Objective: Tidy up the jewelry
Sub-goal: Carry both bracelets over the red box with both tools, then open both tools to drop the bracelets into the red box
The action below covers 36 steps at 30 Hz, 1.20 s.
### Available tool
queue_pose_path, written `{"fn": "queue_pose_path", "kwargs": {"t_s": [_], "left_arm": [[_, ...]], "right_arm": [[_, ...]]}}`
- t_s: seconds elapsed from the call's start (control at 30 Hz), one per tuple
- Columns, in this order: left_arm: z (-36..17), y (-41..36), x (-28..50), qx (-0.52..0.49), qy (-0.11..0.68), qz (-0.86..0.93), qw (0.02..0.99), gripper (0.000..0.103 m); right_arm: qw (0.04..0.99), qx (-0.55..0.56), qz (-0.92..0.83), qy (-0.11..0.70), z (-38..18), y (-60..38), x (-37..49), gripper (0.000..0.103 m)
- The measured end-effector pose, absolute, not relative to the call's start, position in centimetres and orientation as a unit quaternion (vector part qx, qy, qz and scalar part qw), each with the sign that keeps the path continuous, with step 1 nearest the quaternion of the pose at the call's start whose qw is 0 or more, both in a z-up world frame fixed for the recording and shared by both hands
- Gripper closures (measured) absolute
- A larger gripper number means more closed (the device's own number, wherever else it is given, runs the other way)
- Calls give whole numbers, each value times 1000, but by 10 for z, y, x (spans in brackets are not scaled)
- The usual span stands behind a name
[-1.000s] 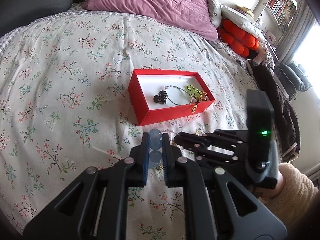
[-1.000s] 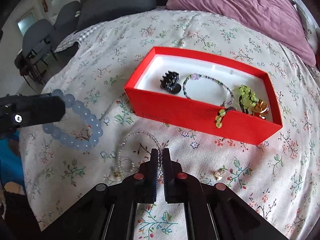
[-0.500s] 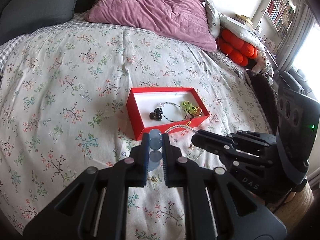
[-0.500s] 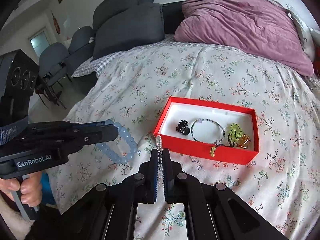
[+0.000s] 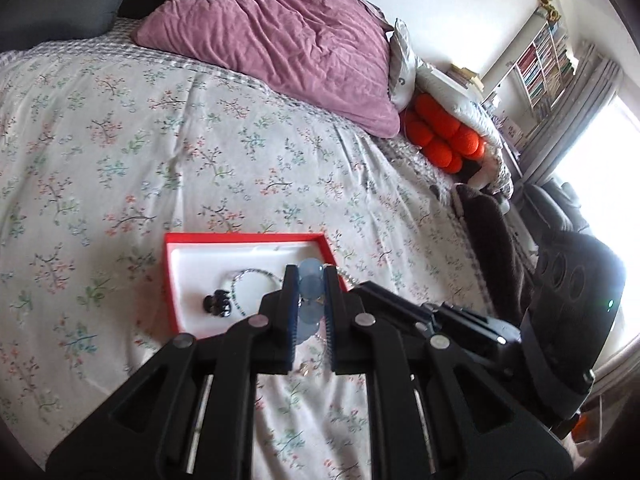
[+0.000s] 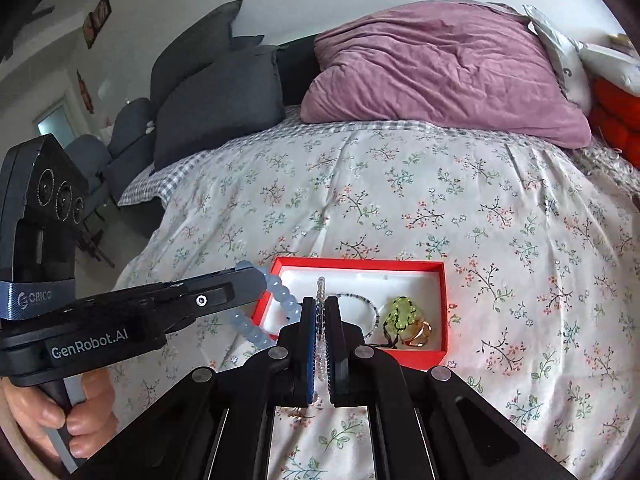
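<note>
We held the left gripper [image 5: 311, 304] clamped on a pale blue round-bead bracelet [image 6: 276, 312]; several of its beads sat pinched between the two black fingers, and the rest of the loop hung free below them, above the near left corner of the box. We held the right gripper [image 6: 320, 320] closed on a thin strand of small clear beads [image 6: 320, 340], which ran upright through the narrow gap between its fingers and stood out above the tips. Both grippers were raised above the bed, close beside each other, at the near side of the box.

The shallow red rectangular cardboard box with a white lining [image 6: 356, 266] lay on the floral-print white bedspread [image 6: 400, 200], just beyond the fingertips. Inside it we saw a small black claw hair clip [image 5: 218, 304] at the left, a thin loop of dark and pale seed beads [image 6: 370, 308] in the middle, and a yellow-green beaded piece [image 6: 404, 312] with a gold-coloured item [image 6: 420, 334] at the right. A small gold-coloured piece [image 6: 298, 412] lay on the bedspread near the right gripper's base.

A wrinkled mauve pillow [image 6: 440, 68] rested at the far end of the bed, with dark grey cushions [image 6: 216, 100] to its left. A hand [image 6: 60, 412] gripped the left gripper's handle.
</note>
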<state>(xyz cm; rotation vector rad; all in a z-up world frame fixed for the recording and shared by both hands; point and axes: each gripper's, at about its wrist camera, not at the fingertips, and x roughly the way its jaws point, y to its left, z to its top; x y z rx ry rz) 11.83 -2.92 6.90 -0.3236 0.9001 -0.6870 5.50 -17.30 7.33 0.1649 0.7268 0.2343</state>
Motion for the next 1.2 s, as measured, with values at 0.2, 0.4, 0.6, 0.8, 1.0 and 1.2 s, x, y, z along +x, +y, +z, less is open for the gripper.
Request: {"fn": "queue_pose_path", "kwargs": {"t_s": [0.2,0.4,0.6,0.8,1.0,1.2], "left_arm": [[38,-32,143,-175,453,-287,826,90],[26,-20,148,-154,462,-255,835,90],[20,-16,150,-113,469,-216,849,90],[19,-14,150,-104,469,-213,851,90],[23,-21,145,-88,465,-218,854,90],[32,-24,137,-73,457,-217,860,78]], "right_arm": [[923,96,96,360,62,-190,71,99],[918,100,90,374,50,-194,82,99],[917,106,107,370,49,-184,89,99],[914,111,118,371,43,-177,96,99],[913,106,90,384,30,-188,102,99],[922,87,70,371,31,-194,102,98]]}}
